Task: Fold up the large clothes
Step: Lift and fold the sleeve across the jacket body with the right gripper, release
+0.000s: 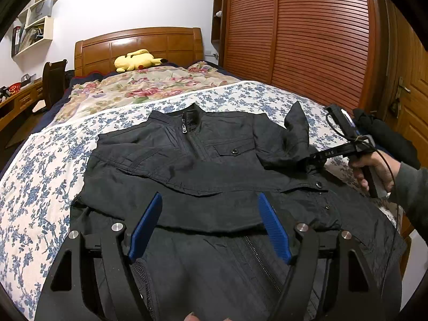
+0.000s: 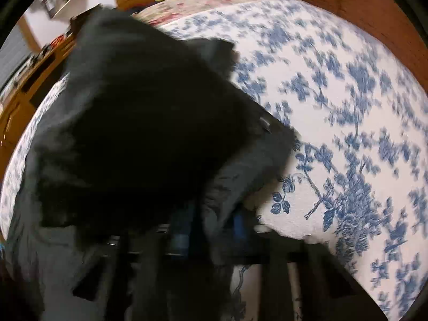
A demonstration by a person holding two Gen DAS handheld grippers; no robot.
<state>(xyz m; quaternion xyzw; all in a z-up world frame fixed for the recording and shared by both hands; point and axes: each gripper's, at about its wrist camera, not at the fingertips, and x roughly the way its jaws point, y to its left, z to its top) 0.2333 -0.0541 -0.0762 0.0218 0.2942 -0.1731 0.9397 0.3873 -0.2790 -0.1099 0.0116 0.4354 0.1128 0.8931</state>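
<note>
A black zip jacket point(image 1: 203, 165) lies front-up on the bed, collar toward the headboard, one sleeve folded across its chest. My left gripper point(image 1: 211, 219) is open and empty, its blue pads above the jacket's lower front. My right gripper point(image 1: 307, 160) is shut on the jacket's right sleeve point(image 1: 297, 131), lifting it so the cuff stands up. In the blurred right wrist view the black sleeve point(image 2: 149, 123) drapes over the gripper point(image 2: 211, 230) and hides most of its fingers.
The bed has a blue-flowered sheet point(image 1: 40, 176). A rose-patterned quilt point(image 1: 144, 85) and a yellow plush toy point(image 1: 136, 60) lie near the wooden headboard. A slatted wooden wardrobe point(image 1: 307, 34) stands on the right. Another dark garment point(image 1: 385, 133) lies at the bed's right edge.
</note>
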